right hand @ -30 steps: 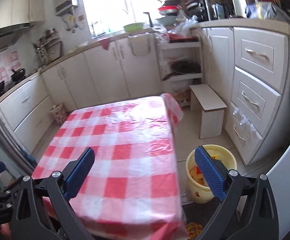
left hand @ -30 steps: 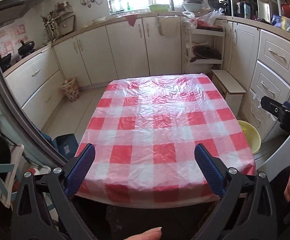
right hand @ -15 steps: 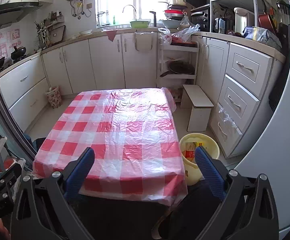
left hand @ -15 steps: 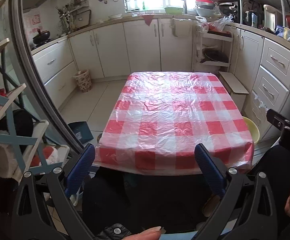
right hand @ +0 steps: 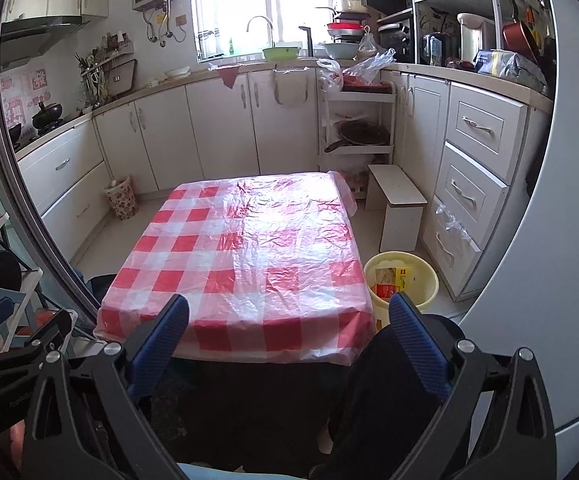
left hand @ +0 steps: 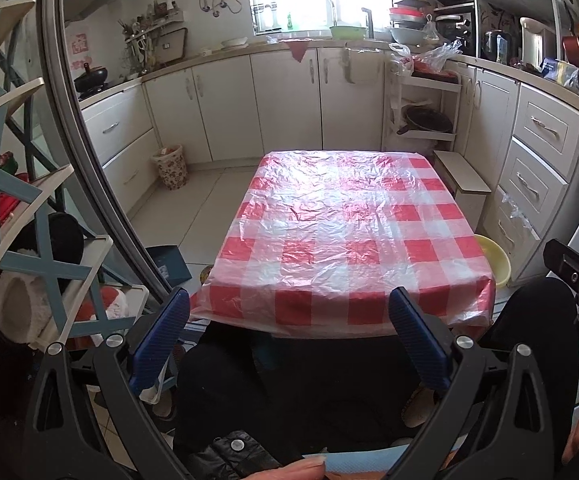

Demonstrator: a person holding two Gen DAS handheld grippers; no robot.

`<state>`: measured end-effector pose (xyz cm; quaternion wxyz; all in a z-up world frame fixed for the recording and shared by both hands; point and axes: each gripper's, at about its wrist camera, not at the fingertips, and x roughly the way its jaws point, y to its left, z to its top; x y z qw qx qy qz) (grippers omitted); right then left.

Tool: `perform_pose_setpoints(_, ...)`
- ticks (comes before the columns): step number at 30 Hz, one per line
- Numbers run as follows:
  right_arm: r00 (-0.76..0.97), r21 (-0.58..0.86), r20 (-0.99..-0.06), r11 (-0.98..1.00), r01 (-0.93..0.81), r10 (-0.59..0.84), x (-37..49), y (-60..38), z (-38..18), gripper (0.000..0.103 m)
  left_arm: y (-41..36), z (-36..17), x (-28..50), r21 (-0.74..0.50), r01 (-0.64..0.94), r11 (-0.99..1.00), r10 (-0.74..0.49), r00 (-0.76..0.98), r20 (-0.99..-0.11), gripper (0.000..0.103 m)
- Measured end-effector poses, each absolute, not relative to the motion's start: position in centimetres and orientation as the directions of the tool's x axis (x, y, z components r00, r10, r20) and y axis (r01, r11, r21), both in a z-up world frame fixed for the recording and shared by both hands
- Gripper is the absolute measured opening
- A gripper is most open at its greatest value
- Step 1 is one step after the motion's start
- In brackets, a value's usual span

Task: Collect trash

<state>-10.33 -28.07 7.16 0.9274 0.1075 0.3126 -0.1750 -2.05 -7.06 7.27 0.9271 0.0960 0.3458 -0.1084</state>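
Note:
A low table under a red-and-white checked plastic cloth (left hand: 345, 232) (right hand: 245, 256) stands ahead of both grippers. On the floor at its right is a yellow bin (right hand: 403, 282) (left hand: 493, 262) holding red and yellow packaging (right hand: 391, 282). My left gripper (left hand: 289, 332) is open, held back from the table's near edge with nothing between its blue fingers. My right gripper (right hand: 289, 336) is open too, also short of the near edge, with the yellow bin just beyond its right finger (right hand: 417, 344). No loose trash shows on the cloth.
White cabinets line the far wall and the right side. A white step stool (right hand: 399, 208) stands right of the table, a patterned wastebasket (left hand: 170, 166) at the far left. A dark door frame (left hand: 85, 148) and a blue-and-white rack (left hand: 21, 220) crowd the left. Dark trousers (left hand: 329, 392) fill the foreground.
Both grippers have drawn back and risen from the table, so it looks smaller and farther. The door frame and rack have come into the left view. Both stayed open.

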Motion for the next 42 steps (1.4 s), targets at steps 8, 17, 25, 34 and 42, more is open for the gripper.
perform_pose_setpoints(8, 0.758, 0.095, -0.589, 0.907, 0.409, -0.280, -11.6, -27.3, 7.6, 0.096, -5.9, 7.5, -3.3, 0.074, 0.258, 0.963, -0.150, 0.745, -0.650, 0.095)
perform_pose_setpoints(17, 0.758, 0.064, -0.578, 0.910, 0.411, -0.302, -12.1, -26.6, 7.6, 0.096, -5.4, 7.8, -3.9, 0.064, 0.253, 0.965, -0.155, 0.754, -0.638, 0.095)
perform_pose_setpoints(25, 0.754, 0.054, -0.581, 0.910, 0.412, -0.307, -12.2, -26.5, 7.6, 0.096, -5.4, 7.8, -4.0, 0.064, 0.253, 0.965, -0.157, 0.758, -0.633, 0.095)
perform_pose_setpoints(34, 0.753, 0.048, -0.581, 0.911, 0.410, -0.308, -12.2, -26.4, 7.6, 0.096, -5.4, 8.1, -4.1, 0.063, 0.252, 0.966, -0.158, 0.763, -0.627, 0.095)
perform_pose_setpoints(42, 0.754, 0.042, -0.582, 0.914, 0.402, -0.305, -12.3, -26.5, 7.6, 0.096, -5.3, 8.4, -4.4, 0.062, 0.248, 0.967, -0.158, 0.767, -0.621, 0.096)
